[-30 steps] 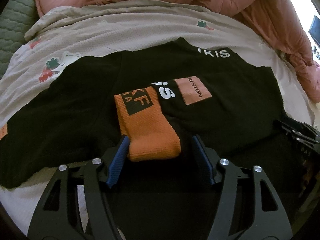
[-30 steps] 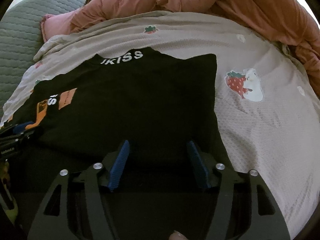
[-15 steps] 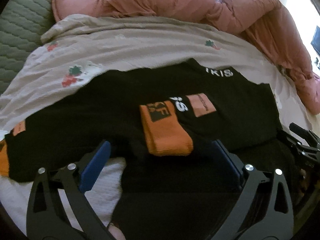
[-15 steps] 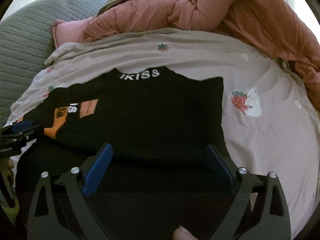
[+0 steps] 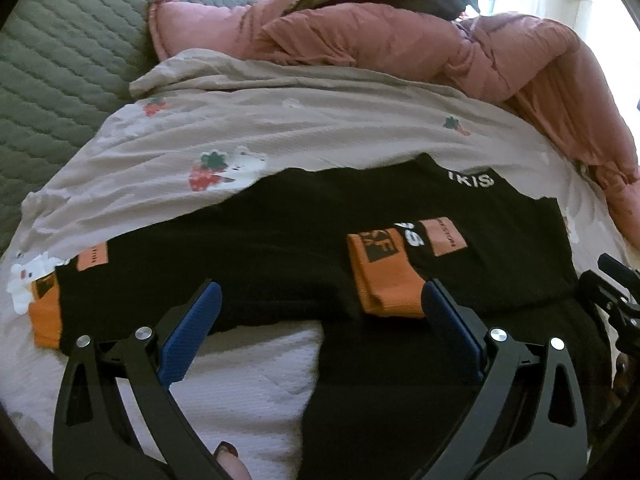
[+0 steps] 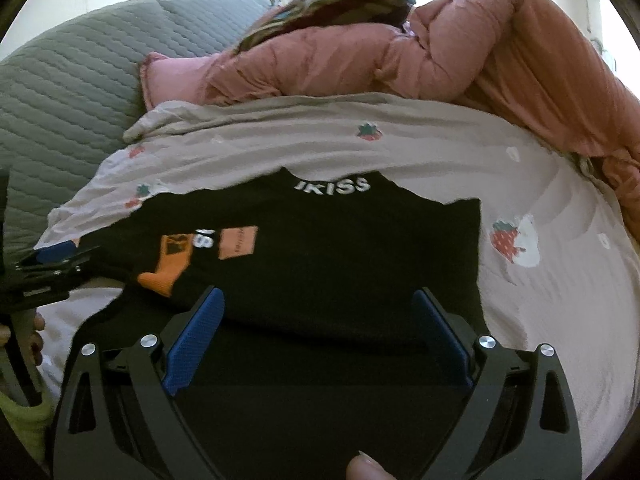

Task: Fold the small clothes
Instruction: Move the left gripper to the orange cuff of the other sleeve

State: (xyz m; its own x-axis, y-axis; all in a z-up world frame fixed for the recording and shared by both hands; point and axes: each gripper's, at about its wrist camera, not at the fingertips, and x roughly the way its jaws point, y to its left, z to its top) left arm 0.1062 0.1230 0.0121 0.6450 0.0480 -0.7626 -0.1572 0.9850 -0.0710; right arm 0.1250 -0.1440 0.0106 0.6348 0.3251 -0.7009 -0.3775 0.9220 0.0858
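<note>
A black knit garment with orange cuffs (image 5: pixel 280 256) lies flat on the pale strawberry-print bedsheet (image 5: pixel 320 136), its white-lettered collar (image 6: pixel 334 186) pointing away toward the pink quilted duvet (image 6: pixel 460 52). One sleeve stretches leftward; the other orange cuff (image 5: pixel 384 276) is folded onto the chest. The left gripper (image 5: pixel 318 322) and the right gripper (image 6: pixel 316 324) both hover spread wide, holding nothing.

Bare sheet (image 5: pixel 248 364) lies open near left, under the left gripper (image 5: pixel 320 328), jaws spread. Far strip of sheet also open. Pink quilt (image 6: pixel 460 52) heaps along far and right edges, blocking passage. Black shirt (image 6: pixel 340 248) fills the centre; right gripper (image 6: pixel 316 336) spread over it.
</note>
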